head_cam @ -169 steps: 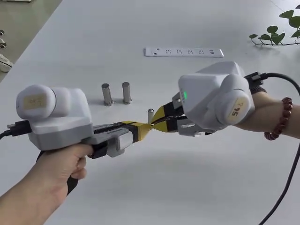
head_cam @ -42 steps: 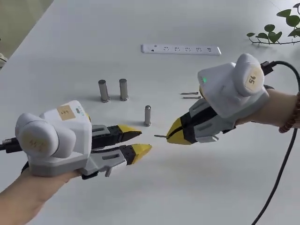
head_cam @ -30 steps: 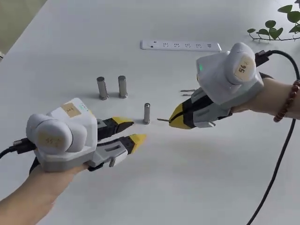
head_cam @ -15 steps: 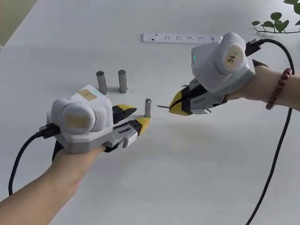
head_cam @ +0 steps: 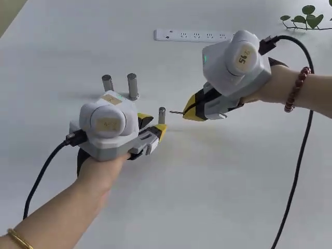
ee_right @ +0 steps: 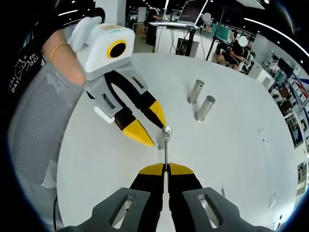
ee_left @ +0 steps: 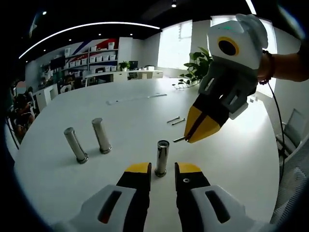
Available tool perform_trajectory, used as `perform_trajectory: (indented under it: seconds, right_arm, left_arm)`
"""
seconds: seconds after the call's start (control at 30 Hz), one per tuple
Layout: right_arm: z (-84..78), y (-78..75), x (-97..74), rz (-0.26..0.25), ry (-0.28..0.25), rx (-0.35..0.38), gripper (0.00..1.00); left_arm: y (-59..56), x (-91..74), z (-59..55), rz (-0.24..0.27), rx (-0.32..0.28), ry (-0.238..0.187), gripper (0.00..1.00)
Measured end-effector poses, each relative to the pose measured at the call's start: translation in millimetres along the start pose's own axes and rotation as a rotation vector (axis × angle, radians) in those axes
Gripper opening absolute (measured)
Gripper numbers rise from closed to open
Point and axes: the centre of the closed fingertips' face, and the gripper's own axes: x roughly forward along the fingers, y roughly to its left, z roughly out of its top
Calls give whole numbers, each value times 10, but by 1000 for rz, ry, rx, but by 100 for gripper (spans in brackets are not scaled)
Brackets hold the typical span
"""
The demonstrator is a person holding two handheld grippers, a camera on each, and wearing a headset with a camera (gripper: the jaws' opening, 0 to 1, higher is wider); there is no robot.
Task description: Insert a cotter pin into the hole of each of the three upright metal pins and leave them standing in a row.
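Note:
Three upright metal pins stand on the white table. The nearest pin (head_cam: 162,115) (ee_left: 161,156) stands just ahead of my left gripper (head_cam: 151,128) (ee_left: 162,172), whose jaws are open and flank its base. My right gripper (head_cam: 189,112) (ee_right: 165,169) is shut on a thin cotter pin (head_cam: 176,112) (ee_right: 165,151). It holds the cotter pin level, with the tip close to the top of the nearest pin (ee_right: 166,131). The other two pins (head_cam: 107,83) (head_cam: 132,85) stand side by side further back left.
Two loose cotter pins (ee_left: 174,120) lie on the table beyond the right gripper (ee_left: 203,126). A white power strip (head_cam: 194,35) lies at the far edge, with a plant (head_cam: 306,13) at the far right. Cables trail from both grippers.
My left gripper has moved forward, and its open jaws now stand around the nearest pin. My right gripper has carried the cotter pin left, closer to that pin's top.

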Motion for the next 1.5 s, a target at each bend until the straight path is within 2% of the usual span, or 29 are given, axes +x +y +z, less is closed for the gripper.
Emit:
perform_trajectory:
  seconds: [0.37, 0.63, 0.93, 1.1, 1.2, 1.5]
  right_arm:
    - [56, 25, 39, 12, -10, 0, 0]
    - [62, 33, 58, 22, -4, -19, 0]
    - [105, 25, 82, 20, -7, -26, 0]
    - [142, -9, 127, 9, 3, -55, 0]
    - [157, -12, 127, 8, -1, -50, 0]
    - [230, 21, 133, 11, -12, -44, 0]
  left_arm:
    - [-15, 155, -51, 1, 11, 28, 13]
    - [18, 181, -75, 16, 30, 35, 8]
    - [23, 193, -77, 27, 59, 35, 7]
    - [41, 194, -83, 33, 53, 30, 7]
    - [64, 187, -80, 36, 34, 27, 7]
    - [48, 182, -80, 43, 42, 22, 7]
